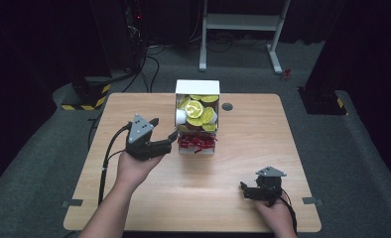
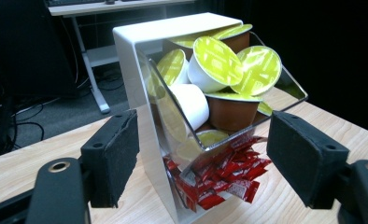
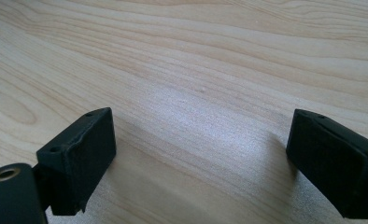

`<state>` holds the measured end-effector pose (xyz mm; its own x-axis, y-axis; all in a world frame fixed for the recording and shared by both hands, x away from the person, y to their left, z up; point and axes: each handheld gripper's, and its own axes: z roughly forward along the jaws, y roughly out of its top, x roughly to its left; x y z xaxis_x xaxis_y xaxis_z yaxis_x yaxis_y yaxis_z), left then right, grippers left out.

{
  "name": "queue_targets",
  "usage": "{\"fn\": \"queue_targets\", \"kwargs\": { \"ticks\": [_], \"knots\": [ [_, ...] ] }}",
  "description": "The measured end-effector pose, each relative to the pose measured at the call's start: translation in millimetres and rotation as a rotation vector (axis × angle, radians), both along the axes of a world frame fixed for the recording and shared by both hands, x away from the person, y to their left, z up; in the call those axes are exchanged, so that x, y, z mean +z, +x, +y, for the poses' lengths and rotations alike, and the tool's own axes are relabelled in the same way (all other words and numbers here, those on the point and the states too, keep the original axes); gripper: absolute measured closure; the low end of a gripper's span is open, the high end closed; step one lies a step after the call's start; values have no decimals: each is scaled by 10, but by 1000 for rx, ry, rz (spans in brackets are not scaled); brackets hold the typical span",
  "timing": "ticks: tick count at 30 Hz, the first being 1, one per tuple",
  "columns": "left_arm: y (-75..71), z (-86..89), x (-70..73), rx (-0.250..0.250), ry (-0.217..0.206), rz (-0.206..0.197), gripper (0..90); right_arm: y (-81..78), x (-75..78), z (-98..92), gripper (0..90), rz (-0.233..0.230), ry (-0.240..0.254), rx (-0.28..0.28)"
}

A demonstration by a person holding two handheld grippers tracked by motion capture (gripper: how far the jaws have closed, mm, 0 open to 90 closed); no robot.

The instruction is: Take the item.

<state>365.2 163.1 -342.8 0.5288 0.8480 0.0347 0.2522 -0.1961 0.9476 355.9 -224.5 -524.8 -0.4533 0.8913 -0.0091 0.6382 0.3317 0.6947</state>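
Note:
A white dispenser box (image 1: 197, 87) stands at the back middle of the wooden table (image 1: 263, 134). Its clear upper bin holds several coffee capsules (image 1: 196, 110) with yellow-green lids, and red sachets (image 1: 196, 142) fill its lower tray. My left gripper (image 1: 164, 129) is open just left of the box's front. In the left gripper view, the box (image 2: 130, 51), capsules (image 2: 215, 60) and sachets (image 2: 224, 177) sit close ahead of the open left gripper (image 2: 203, 140). My right gripper (image 1: 244, 191) is open low over bare wood at the front right, with nothing between the jaws (image 3: 201, 140).
A small black round grommet (image 1: 227, 106) sits in the tabletop right of the box. Behind the table stand a white desk frame (image 1: 238, 22), floor cables (image 1: 151, 69) and a yellow-black striped base (image 1: 84, 101). Bare wood (image 1: 213, 173) lies between the two grippers.

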Motion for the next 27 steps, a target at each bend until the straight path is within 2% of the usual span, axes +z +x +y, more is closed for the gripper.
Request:
{"fn": "queue_targets", "kwargs": {
  "ticks": [6,16,22,27],
  "knots": [
    [50,-29,50,3,4,-12,262,0,0,0,83,0,0,0],
    [152,-88,130,-7,8,-10,265,0,0,0,83,0,0,0],
    [222,-147,127,-21,24,-7,281,1,-1,-2,83,-2,-2,2],
    [284,-169,110,-42,13,11,284,1,-1,-2,83,-2,-2,2]
  ]
}}
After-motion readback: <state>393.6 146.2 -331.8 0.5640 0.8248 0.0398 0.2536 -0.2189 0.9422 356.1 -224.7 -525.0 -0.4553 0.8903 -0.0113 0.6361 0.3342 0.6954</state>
